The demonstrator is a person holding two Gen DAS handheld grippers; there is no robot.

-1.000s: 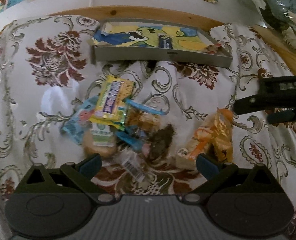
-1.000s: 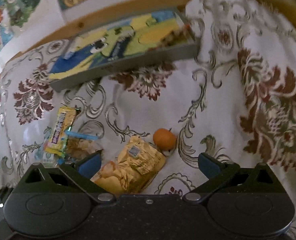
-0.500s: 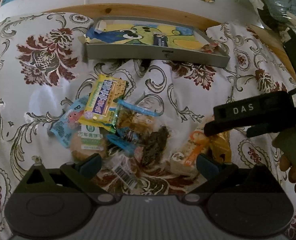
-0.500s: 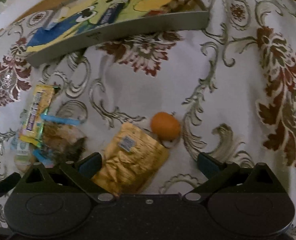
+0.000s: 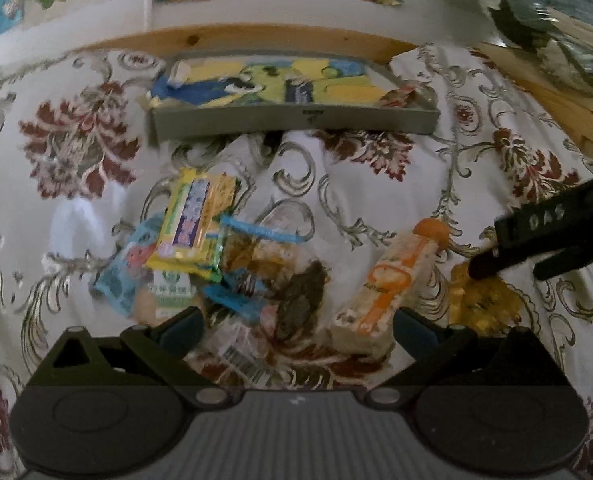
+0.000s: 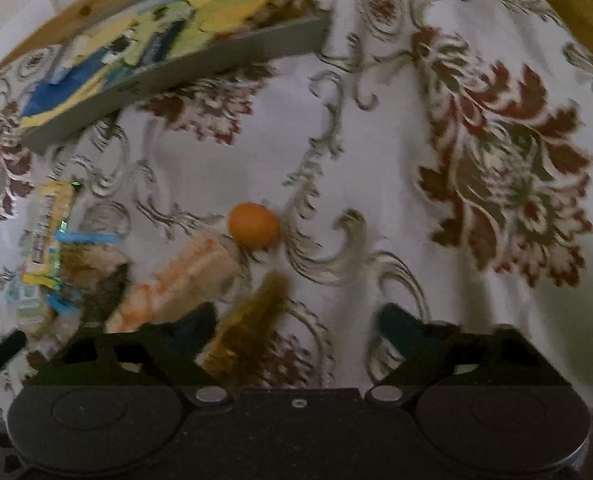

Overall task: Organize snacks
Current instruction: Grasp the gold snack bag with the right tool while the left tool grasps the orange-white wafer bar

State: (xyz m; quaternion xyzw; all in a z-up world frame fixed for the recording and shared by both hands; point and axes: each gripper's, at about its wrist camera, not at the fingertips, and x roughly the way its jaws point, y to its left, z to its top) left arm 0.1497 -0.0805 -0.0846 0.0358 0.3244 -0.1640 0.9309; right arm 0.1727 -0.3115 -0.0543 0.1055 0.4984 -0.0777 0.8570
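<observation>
Here, over a floral cloth [image 5: 376, 184], my left tongs [image 5: 296, 326] hang spread above the snack pile [image 5: 232, 268], gripping nothing; my right tongs [image 6: 296, 322] are spread too, the golden packet [image 6: 248, 328] just beside the left finger [image 6: 192, 326], whether touching I cannot tell; an orange-and-white bar [image 5: 384, 284] lies by a small orange ball [image 6: 253, 224]; the grey tray [image 5: 296, 120] sits beyond, against the wooden edge [image 5: 256, 38].

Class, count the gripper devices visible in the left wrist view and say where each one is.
2. The left gripper spans the bottom edge, jaws open over the snack pile. The right gripper reaches in from the right edge onto the golden packet.
</observation>
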